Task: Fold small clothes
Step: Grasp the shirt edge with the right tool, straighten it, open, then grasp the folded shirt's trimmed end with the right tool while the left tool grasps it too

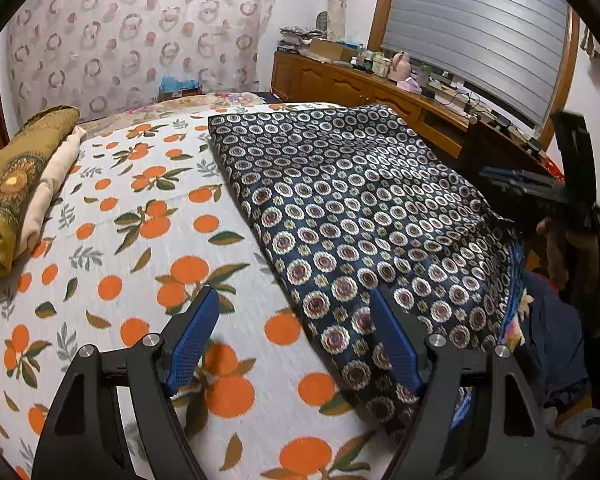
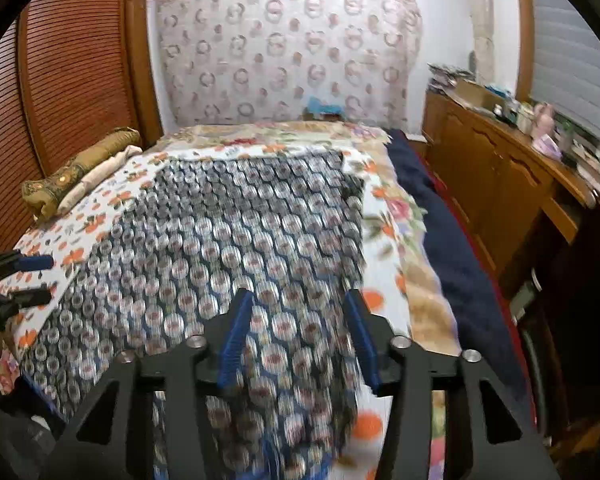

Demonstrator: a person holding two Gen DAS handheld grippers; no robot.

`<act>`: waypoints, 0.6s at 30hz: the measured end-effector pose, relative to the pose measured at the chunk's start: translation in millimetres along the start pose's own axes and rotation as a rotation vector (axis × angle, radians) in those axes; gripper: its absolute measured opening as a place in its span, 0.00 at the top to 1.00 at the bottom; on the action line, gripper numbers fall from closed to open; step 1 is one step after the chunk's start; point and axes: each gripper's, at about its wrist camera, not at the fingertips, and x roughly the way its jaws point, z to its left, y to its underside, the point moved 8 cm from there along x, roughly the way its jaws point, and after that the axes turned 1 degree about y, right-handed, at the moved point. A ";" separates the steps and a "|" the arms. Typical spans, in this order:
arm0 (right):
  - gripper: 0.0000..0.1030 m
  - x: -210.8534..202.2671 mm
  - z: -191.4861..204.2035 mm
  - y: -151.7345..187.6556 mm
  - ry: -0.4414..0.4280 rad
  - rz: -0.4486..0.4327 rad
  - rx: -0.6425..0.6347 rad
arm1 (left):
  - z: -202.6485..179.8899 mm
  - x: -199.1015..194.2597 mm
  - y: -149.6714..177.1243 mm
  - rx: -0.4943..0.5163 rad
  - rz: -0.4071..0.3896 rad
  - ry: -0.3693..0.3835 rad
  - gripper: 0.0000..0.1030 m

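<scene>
A dark blue cloth with round flower rings (image 1: 352, 216) lay flat on the bed. In the left wrist view it filled the middle and right of the frame, on top of a white bedspread with oranges (image 1: 140, 240). One edge of the cloth ran from the upper middle down to the bottom middle.

The left gripper (image 1: 294, 336) sat at the bottom of that view. Its two blue pads (image 1: 192, 340) stood wide apart. Nothing was between them but the bedspread and the edge of the cloth. It held nothing. One pad was over the oranges and the other was over the dark cloth.

The right gripper (image 2: 298, 340) was at the bottom of the right wrist view. Its jaws stood about half open. The dark cloth (image 2: 228, 248) lay under and between the blue pads (image 2: 236, 336), but the pads did not squeeze it. That view was blurry, so I could not tell if a pad touched the cloth.

In the left wrist view the right gripper showed at the right edge, blurry and dark, with a hand (image 1: 560, 248) below it.

A brown rolled cloth with sunflowers (image 1: 12, 188) lay at the left edge of the bed, with a pale pink cloth (image 1: 56, 176) just beside it. A wooden sideboard (image 1: 380, 88) full of small things stood at the upper right, under a grey window shutter (image 1: 480, 28). A patterned curtain (image 1: 140, 32) hung behind the bed.
</scene>
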 end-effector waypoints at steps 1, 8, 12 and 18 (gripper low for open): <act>0.49 -5.8 -0.1 7.6 0.005 0.015 0.010 | -1.1 -0.9 2.7 -0.002 0.005 0.009 0.24; 0.49 -21.4 5.3 34.3 0.004 0.079 0.003 | -18.0 -6.5 21.2 0.012 0.035 0.089 0.25; 0.49 -23.7 5.0 43.5 0.028 0.112 -0.015 | -27.4 -4.5 29.7 0.036 0.055 0.100 0.42; 0.49 -23.6 -1.7 57.5 0.021 0.158 0.015 | -27.6 -0.7 35.9 0.032 0.074 0.098 0.52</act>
